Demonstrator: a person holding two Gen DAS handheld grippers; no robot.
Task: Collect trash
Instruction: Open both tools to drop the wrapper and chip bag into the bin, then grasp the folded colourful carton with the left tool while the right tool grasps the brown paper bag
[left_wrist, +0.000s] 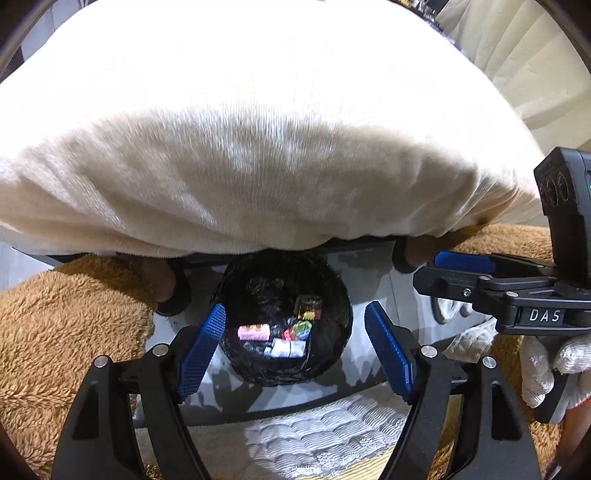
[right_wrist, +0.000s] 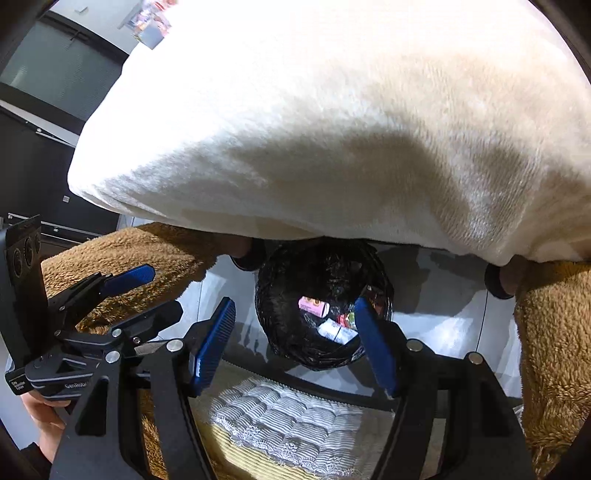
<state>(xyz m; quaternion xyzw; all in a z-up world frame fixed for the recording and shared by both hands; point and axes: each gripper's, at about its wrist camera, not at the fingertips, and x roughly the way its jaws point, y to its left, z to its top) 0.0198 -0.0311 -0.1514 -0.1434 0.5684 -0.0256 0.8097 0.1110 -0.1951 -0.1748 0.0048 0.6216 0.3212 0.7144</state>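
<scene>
A round bin lined with a black bag (left_wrist: 258, 291) stands on the pale floor below me; it also shows in the right wrist view (right_wrist: 291, 295). Inside lie a pink wrapper (left_wrist: 253, 332), a white packet (left_wrist: 286, 348), a dark brown packet (left_wrist: 308, 307) and a green-red wrapper (left_wrist: 300, 329). The pink wrapper (right_wrist: 313, 306) and white packet (right_wrist: 338, 331) show in the right view too. My left gripper (left_wrist: 295, 350) is open and empty above the bin. My right gripper (right_wrist: 295, 343) is open and empty above the bin; it also shows in the left wrist view (left_wrist: 436, 267).
A large cream fleece cushion (left_wrist: 277, 147) overhangs the bin's far side. Brown fluffy fabric (left_wrist: 55, 325) lies on both sides. A white quilted pad with a lace edge (right_wrist: 280, 417) lies just below the grippers. The left gripper appears in the right view (right_wrist: 125, 291).
</scene>
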